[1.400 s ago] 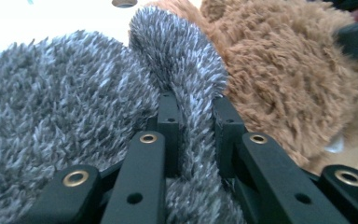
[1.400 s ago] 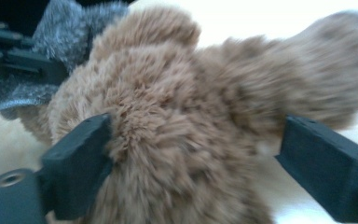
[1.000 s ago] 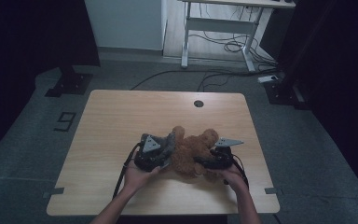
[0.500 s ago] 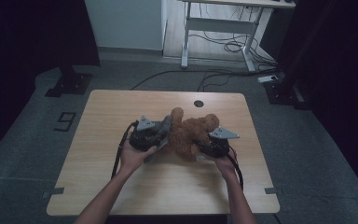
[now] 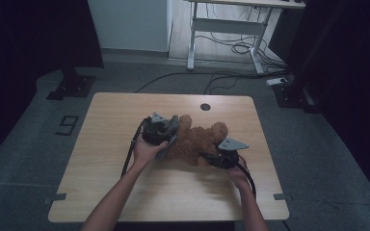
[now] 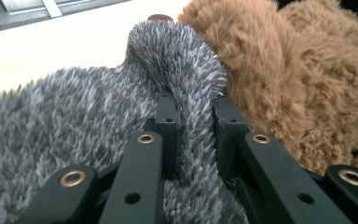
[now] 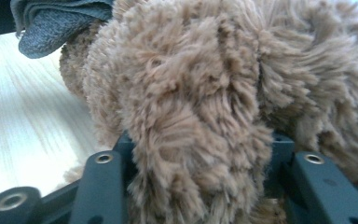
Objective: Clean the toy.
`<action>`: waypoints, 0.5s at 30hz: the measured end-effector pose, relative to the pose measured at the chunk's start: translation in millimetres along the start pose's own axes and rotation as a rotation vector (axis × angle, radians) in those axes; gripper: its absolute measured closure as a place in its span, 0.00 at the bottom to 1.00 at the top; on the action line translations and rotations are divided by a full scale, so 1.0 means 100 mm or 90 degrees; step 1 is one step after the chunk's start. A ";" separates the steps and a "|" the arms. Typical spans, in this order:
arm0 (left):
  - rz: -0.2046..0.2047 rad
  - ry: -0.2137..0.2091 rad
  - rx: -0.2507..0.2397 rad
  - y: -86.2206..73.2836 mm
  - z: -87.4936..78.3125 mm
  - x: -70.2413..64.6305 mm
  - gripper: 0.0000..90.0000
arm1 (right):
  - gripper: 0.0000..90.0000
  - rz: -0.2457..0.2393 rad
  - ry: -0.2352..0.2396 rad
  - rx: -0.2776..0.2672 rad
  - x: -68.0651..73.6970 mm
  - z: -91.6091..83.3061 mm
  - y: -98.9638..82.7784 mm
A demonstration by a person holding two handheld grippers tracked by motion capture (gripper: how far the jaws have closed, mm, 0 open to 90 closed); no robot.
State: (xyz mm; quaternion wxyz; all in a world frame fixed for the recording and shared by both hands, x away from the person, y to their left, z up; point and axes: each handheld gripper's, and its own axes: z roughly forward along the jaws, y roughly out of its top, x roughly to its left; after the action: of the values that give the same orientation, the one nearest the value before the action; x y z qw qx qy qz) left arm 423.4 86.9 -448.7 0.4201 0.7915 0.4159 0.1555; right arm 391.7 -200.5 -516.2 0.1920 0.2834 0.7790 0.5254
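Pinching grey fur point(image 6: 186, 84), left tongs point(image 6: 196, 135); right tongs point(image 7: 200, 154) around brown plush limb point(image 7: 191, 116).

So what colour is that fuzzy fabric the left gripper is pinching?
Grey fuzzy fabric, flecked with white fibre tips; the left gripper view shows it best.

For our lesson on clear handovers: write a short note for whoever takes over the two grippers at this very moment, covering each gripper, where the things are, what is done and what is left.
Left gripper: shut on a fold of the grey furry cloth, pinched between its jaws, right beside the teddy bear.
Right gripper: its jaws sit on either side of a brown furry limb of the bear and have just been opening a little; it holds the limb.
Things: bear lies near the middle of the table, between both hands; the cloth is at its left side.
Done: both things are gripped.
Left: probably working the cloth on or off the bear; which one cannot be told.
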 end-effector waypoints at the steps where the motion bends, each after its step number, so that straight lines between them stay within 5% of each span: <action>1: 0.003 -0.001 0.005 -0.03 -0.01 -0.01 0.84 | 0.49 0.007 -0.001 0.000 0.00 -0.01 -0.02; 8: -0.009 -0.027 0.005 -0.21 -0.09 -0.03 0.84 | 0.23 0.112 0.002 0.022 0.04 -0.09 -0.06; 12: -0.013 -0.041 0.000 -0.31 -0.15 -0.06 0.84 | 0.20 0.163 0.018 -0.008 0.06 -0.16 -0.07; 15: -0.014 -0.045 0.000 -0.33 -0.17 -0.07 0.84 | 0.26 0.159 0.020 0.007 0.09 -0.12 -0.11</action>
State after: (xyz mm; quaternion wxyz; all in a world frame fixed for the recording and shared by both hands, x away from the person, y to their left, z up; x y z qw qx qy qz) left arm 391.0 100.7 -464.0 0.4363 0.7919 0.4092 0.1226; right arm 374.9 -206.3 -521.9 0.1112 0.3707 0.7433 0.5456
